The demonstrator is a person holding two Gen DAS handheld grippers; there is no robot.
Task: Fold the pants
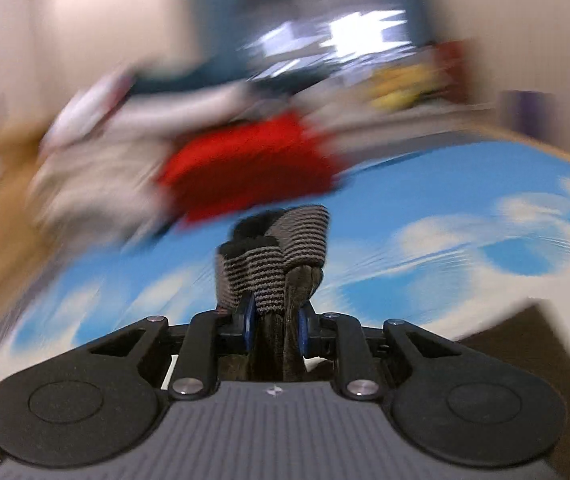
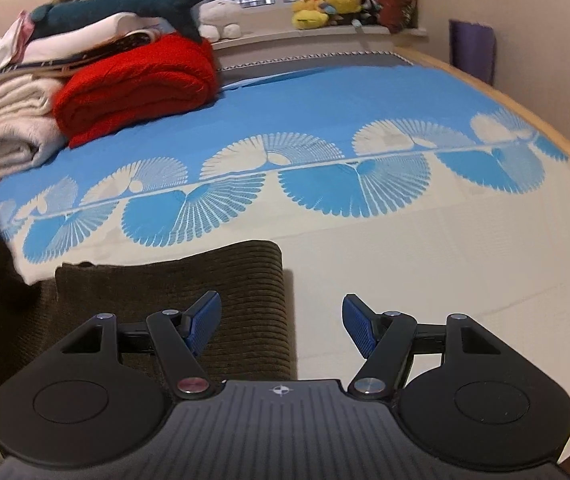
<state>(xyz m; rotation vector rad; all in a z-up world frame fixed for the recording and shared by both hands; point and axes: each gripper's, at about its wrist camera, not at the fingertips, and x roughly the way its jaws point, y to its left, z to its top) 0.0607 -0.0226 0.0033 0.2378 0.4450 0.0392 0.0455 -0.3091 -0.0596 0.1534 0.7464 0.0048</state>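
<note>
My left gripper point(image 1: 273, 326) is shut on the dark brown corduroy pants, with their striped grey-and-black waistband point(image 1: 277, 248) bunched above the fingers; the view is blurred by motion. In the right wrist view the pants point(image 2: 173, 300) lie flat on the bed point(image 2: 405, 264) at lower left, with a folded edge at their right side. My right gripper point(image 2: 281, 328) is open and empty, just above the bed, its left finger point(image 2: 205, 320) over the pants' right edge and its right finger point(image 2: 359, 330) over bare sheet.
A red folded blanket point(image 2: 137, 80) and a pile of white bedding point(image 2: 9, 120) with a plush shark point(image 2: 125, 6) sit at the bed's far left. Plush toys point(image 2: 325, 4) line the windowsill. A wooden bed frame point(image 2: 525, 104) runs along the right.
</note>
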